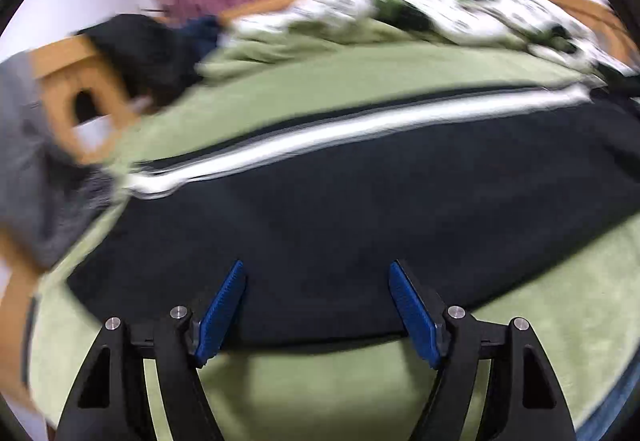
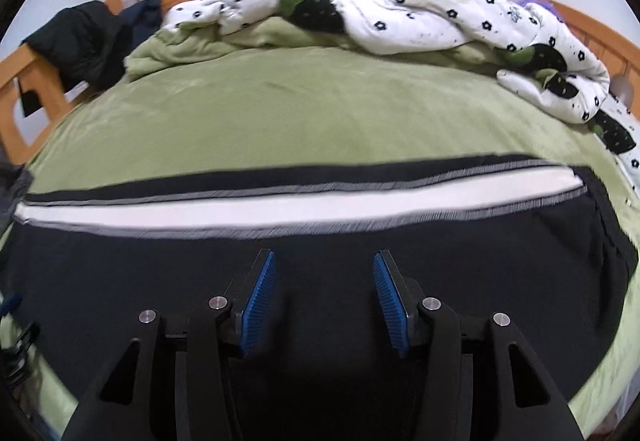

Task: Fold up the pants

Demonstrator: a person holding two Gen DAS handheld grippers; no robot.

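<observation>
While the black pants (image 2: 320, 253) lie spread flat across the green bed cover (image 2: 280, 113), their white stripe (image 2: 160, 215) running from nine to three o'clock, both tools are held released above the cloth. Nothing is gripped between the parted pads of the left gripper (image 1: 316, 273) or the right gripper (image 2: 324, 261). If only the top layer is pinched, or the cover is caught too, a crooked fold is likely.

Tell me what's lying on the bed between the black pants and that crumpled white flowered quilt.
Nothing but bare green blanket. The right wrist view shows it clearly: the black pants with their white stripe lie nearest, and the flowered quilt is bunched at the far end.
</observation>
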